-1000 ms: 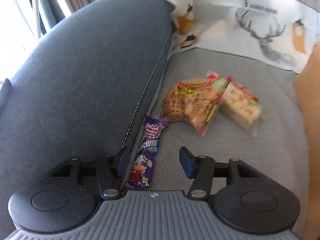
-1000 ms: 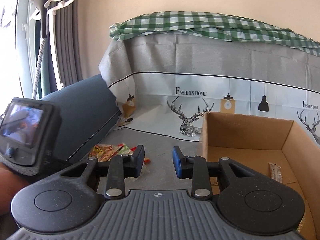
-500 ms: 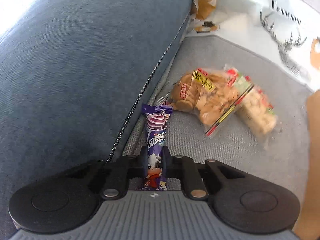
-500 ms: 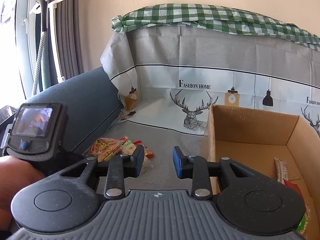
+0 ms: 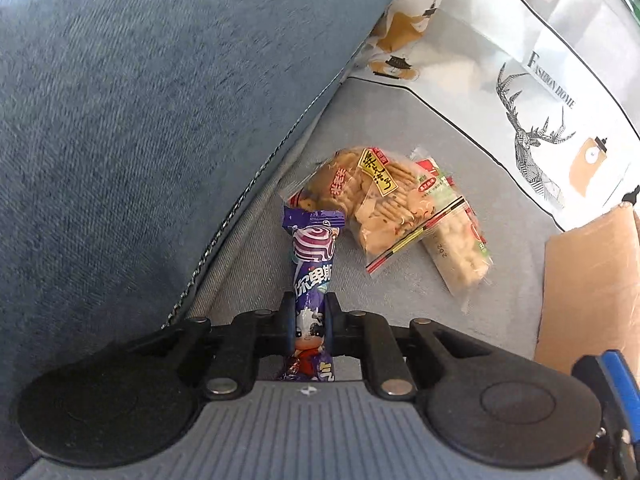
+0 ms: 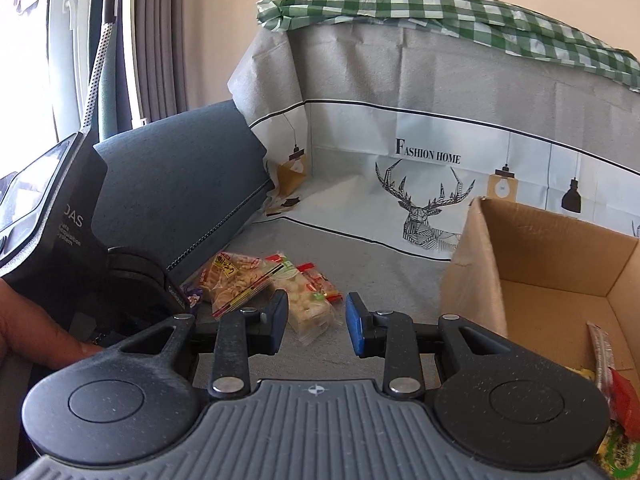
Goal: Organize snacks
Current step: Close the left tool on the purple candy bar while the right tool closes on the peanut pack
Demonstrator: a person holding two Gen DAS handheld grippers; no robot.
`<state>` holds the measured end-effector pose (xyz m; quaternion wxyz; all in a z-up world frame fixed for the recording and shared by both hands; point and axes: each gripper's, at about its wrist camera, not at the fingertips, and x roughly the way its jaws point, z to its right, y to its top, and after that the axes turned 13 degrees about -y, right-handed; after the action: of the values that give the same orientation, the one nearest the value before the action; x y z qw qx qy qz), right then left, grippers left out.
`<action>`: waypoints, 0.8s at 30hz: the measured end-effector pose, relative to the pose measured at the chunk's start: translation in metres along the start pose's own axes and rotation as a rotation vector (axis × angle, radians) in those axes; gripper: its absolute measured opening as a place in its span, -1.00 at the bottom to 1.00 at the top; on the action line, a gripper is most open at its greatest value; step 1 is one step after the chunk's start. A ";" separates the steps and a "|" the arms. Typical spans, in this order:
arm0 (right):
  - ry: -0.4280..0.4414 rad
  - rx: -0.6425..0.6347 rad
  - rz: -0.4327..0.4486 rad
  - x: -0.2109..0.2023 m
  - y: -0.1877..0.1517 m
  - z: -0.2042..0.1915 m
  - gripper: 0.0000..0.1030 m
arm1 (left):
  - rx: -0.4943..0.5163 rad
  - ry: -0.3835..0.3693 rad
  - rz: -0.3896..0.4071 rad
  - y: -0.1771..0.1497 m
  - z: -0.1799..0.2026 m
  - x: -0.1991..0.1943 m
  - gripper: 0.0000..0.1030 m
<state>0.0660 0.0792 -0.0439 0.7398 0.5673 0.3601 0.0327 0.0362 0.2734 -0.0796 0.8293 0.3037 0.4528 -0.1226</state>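
Nearest: left gripper [image 5: 307, 322], fingers clamped on the purple candy stick [image 5: 313, 264], a slim glossy foil wrapper lying on the grey woven sofa seat [image 5: 400, 112]. Right gripper [image 6: 316, 320], fingers apart, empty. Beyond: two crinkly clear biscuit packets [image 5: 372, 200], unsorted. Far: cardboard box [image 6: 560, 264], a few snacks already inside.

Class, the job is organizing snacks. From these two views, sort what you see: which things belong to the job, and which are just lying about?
Part of the job:
- purple candy packet, clamped in the left gripper
- cracker bag
- puffed-snack bag
- cardboard box
- right gripper, open

Just lying about:
- blue cushion
- deer-print cover
- green checked cloth
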 end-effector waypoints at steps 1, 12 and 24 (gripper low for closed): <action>0.000 -0.001 -0.001 0.002 0.001 -0.002 -0.35 | -0.012 -0.005 -0.002 0.000 0.000 0.001 -0.71; 0.007 0.009 -0.065 0.042 0.005 -0.015 -0.23 | -0.104 -0.029 -0.019 0.002 -0.010 0.006 -0.72; -0.029 -0.028 -0.163 0.114 0.007 -0.031 0.53 | -0.116 -0.017 -0.028 0.002 -0.012 0.012 -0.71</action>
<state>0.1347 0.1589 -0.0975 0.7530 0.5261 0.3940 -0.0308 0.0354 0.2837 -0.0933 0.8475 0.2476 0.4562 -0.1105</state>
